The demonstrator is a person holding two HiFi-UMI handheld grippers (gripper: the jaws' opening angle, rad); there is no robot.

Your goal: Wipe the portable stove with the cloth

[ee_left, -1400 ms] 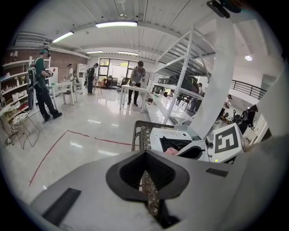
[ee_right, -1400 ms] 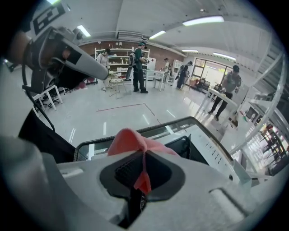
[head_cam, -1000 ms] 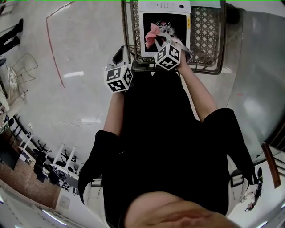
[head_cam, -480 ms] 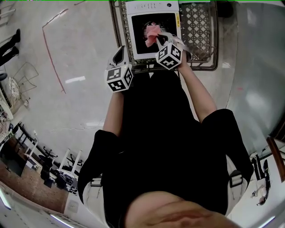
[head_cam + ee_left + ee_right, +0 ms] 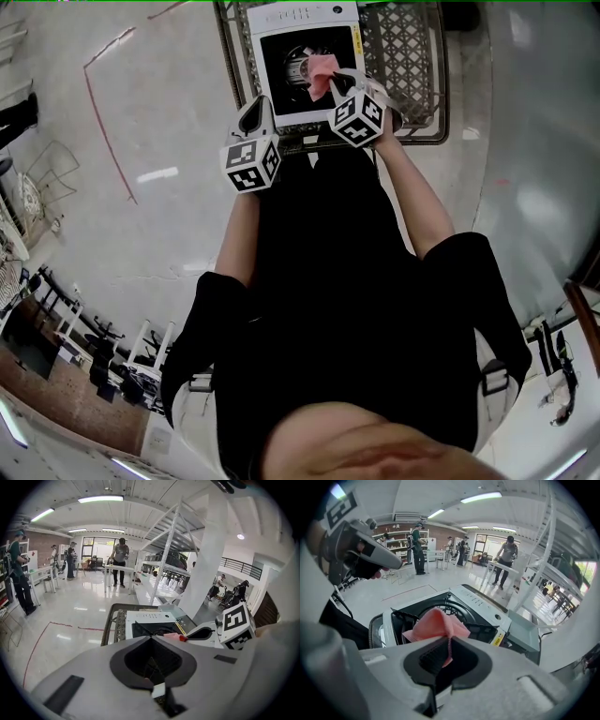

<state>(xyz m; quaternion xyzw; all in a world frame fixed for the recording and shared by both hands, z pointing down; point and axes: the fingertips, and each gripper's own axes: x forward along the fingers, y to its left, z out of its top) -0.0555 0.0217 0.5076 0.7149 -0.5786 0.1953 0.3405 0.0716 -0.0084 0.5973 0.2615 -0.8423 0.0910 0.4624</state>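
Note:
The portable stove (image 5: pixel 305 52) is white with a black top and a round burner, and it stands on a mesh-topped table (image 5: pixel 405 66). My right gripper (image 5: pixel 330 82) is shut on a pink cloth (image 5: pixel 321 75) and holds it over the right part of the stove's black top. In the right gripper view the cloth (image 5: pixel 437 623) bunches out of the right gripper (image 5: pixel 449 639) just above the burner grate (image 5: pixel 454 609). My left gripper (image 5: pixel 255 111) hangs shut and holding nothing at the table's near left corner, beside the stove (image 5: pixel 149 623).
The table has a dark frame round its lattice top. A red line (image 5: pixel 98 112) is taped on the glossy floor to the left. White shelving racks (image 5: pixel 173 550) and several people stand further off in the hall. The person's body fills the lower head view.
Relative to the stove, the right gripper and cloth have shifted from the left of the black top toward its right, uncovering the burner. The left gripper has kept its place.

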